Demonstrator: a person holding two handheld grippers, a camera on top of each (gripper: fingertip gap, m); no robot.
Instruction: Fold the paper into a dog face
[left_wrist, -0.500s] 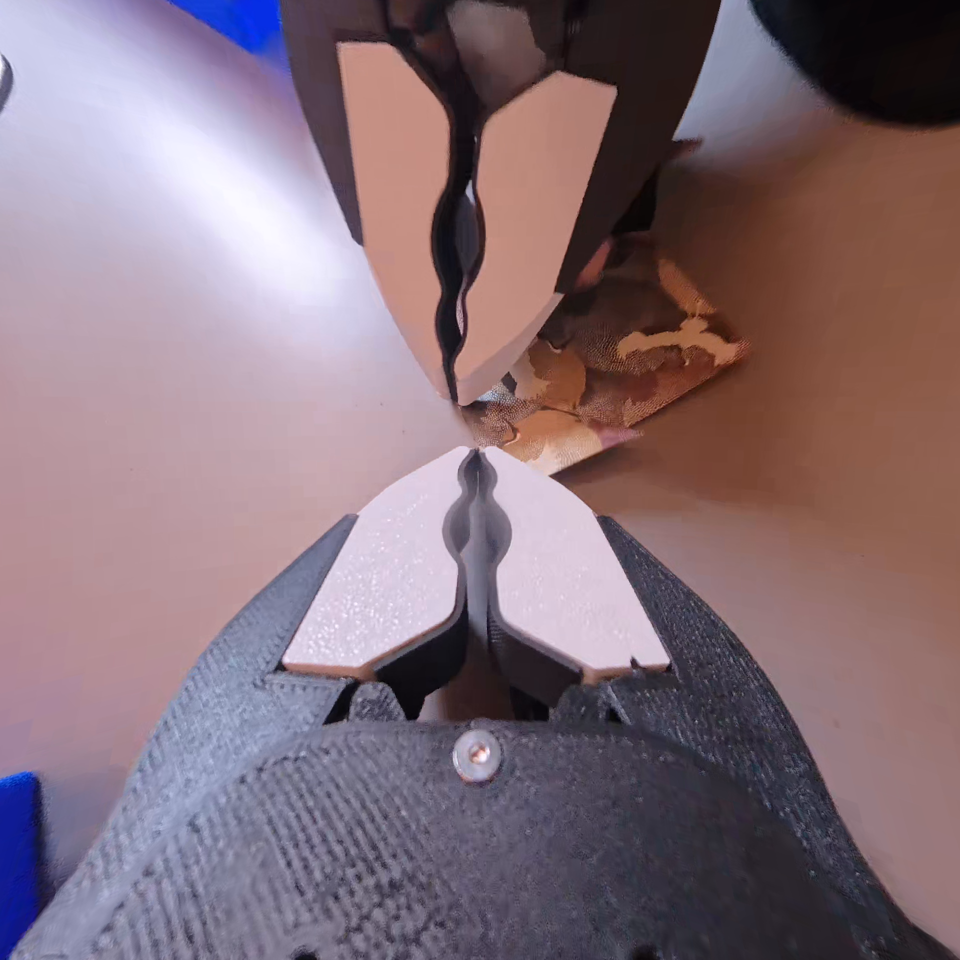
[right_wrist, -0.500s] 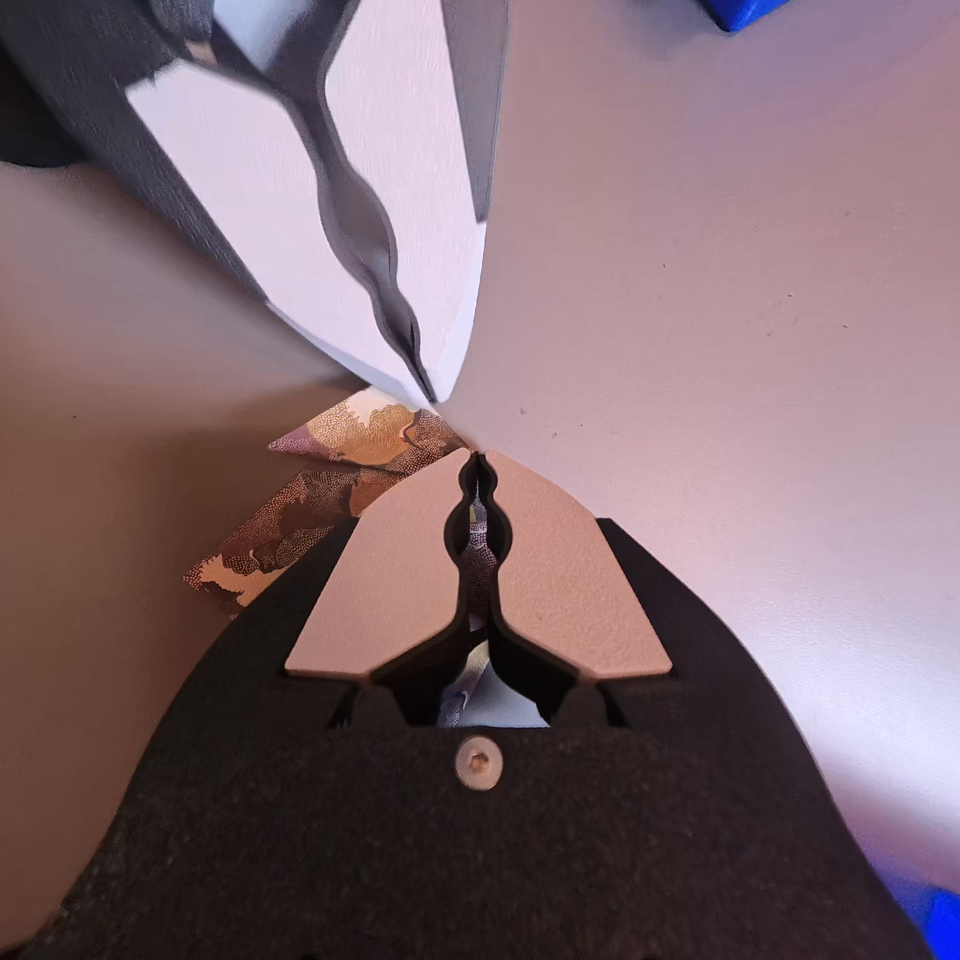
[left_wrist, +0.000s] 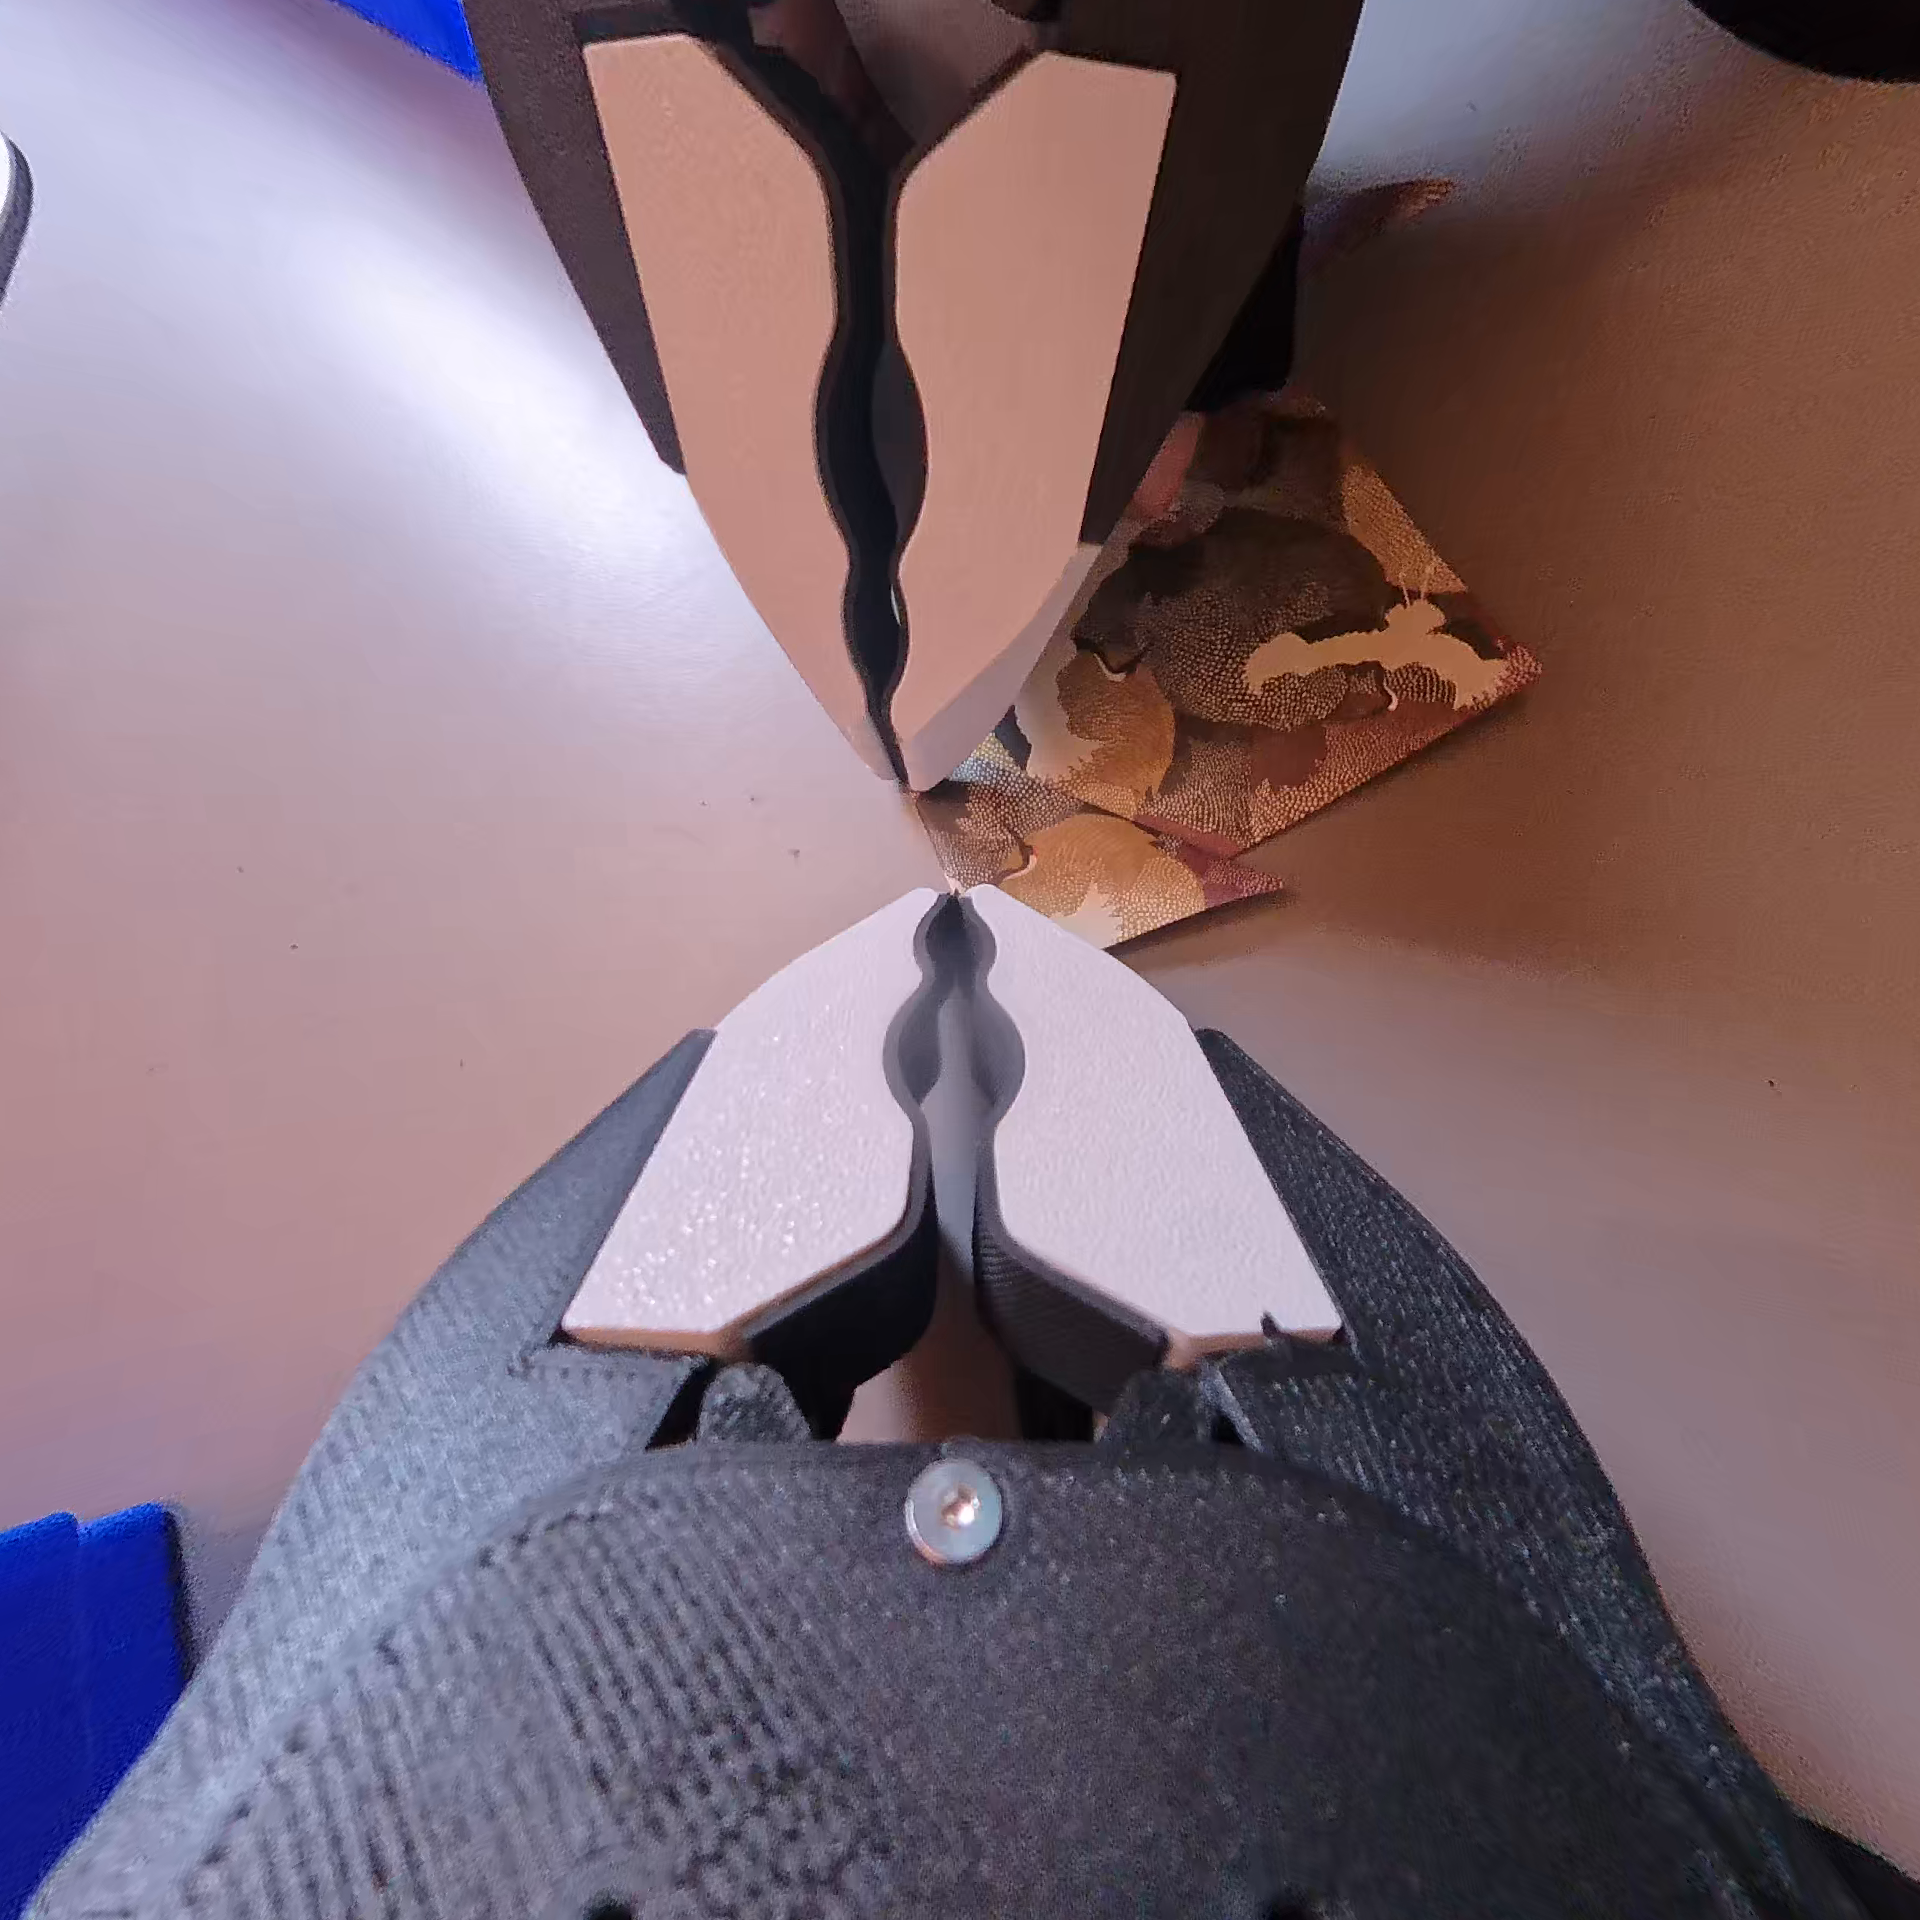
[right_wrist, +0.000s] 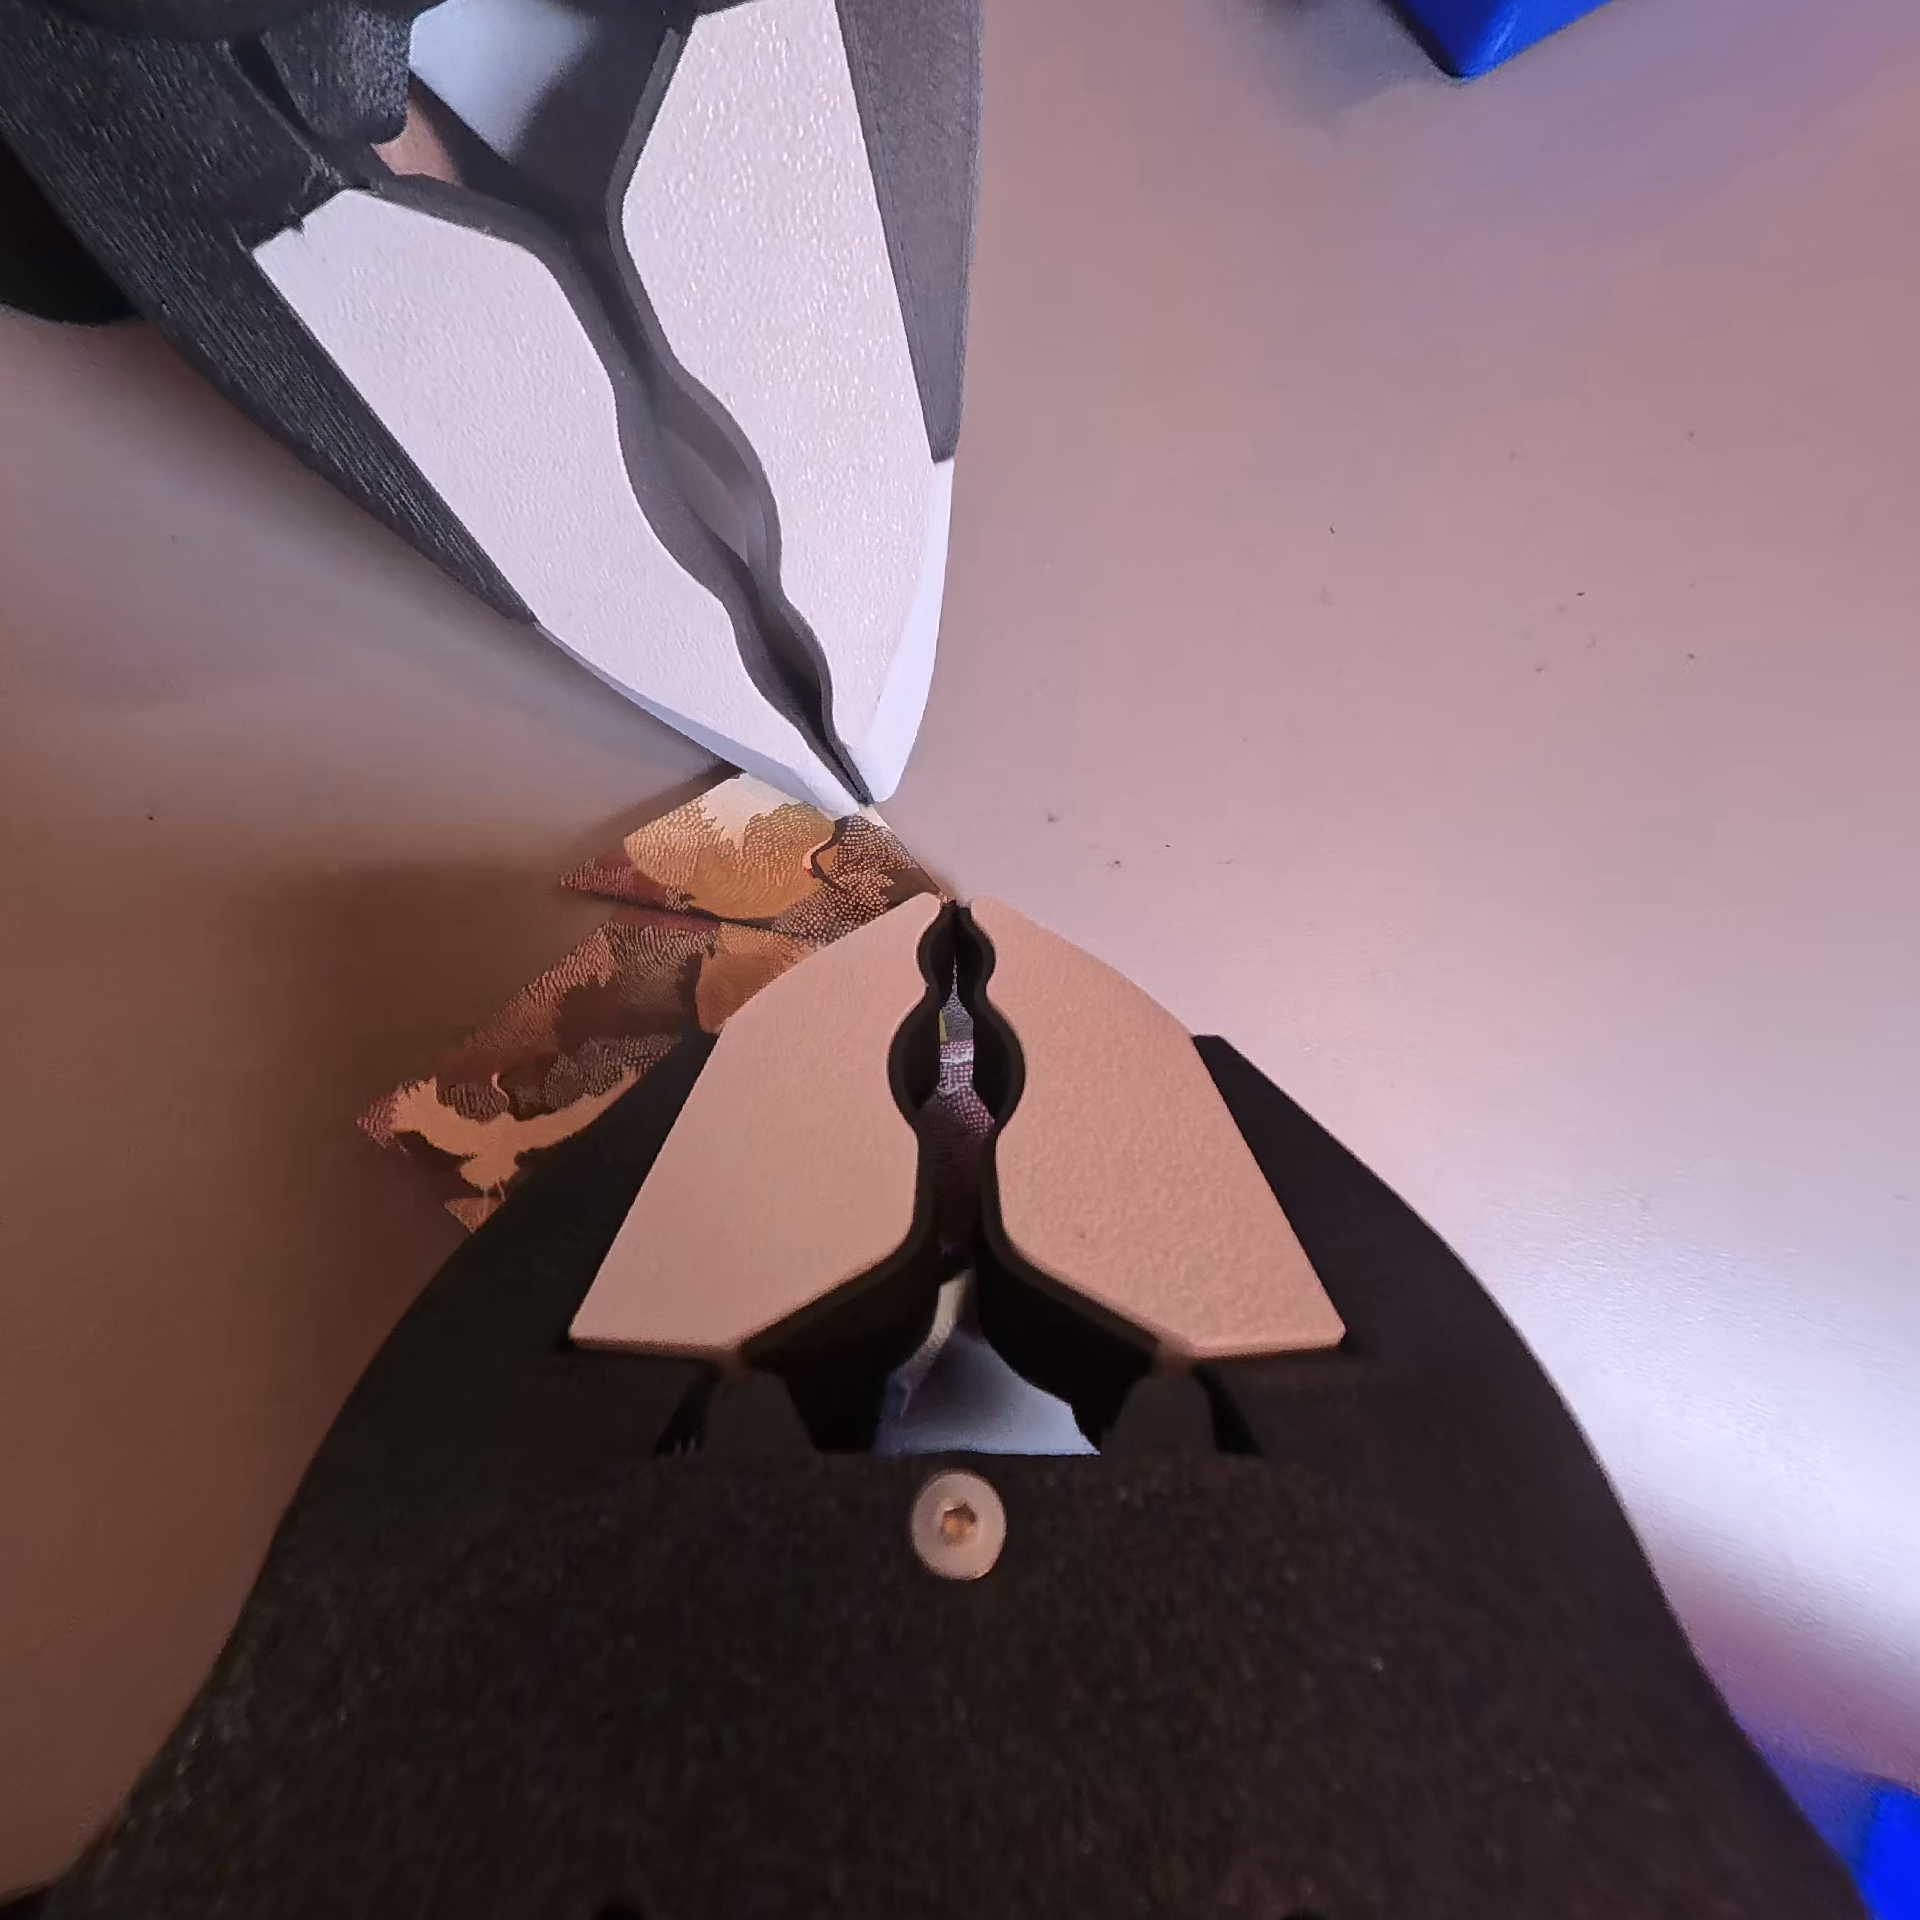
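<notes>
Paper (left_wrist: 1278, 665), patterned, no writing seen; left tongs (left_wrist: 954, 902) & right tongs (right_wrist: 954, 906) both closed, tips at its corner.

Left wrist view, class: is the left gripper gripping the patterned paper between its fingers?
No: the left gripper is shut on nothing, its tips on the bare table just beside the patterned paper.

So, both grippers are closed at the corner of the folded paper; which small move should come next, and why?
Probably press the closed right gripper along the folded edge of the paper. The paper lies folded under it, and the shut left gripper sits at the paper's corner, which should keep it from sliding.
</notes>
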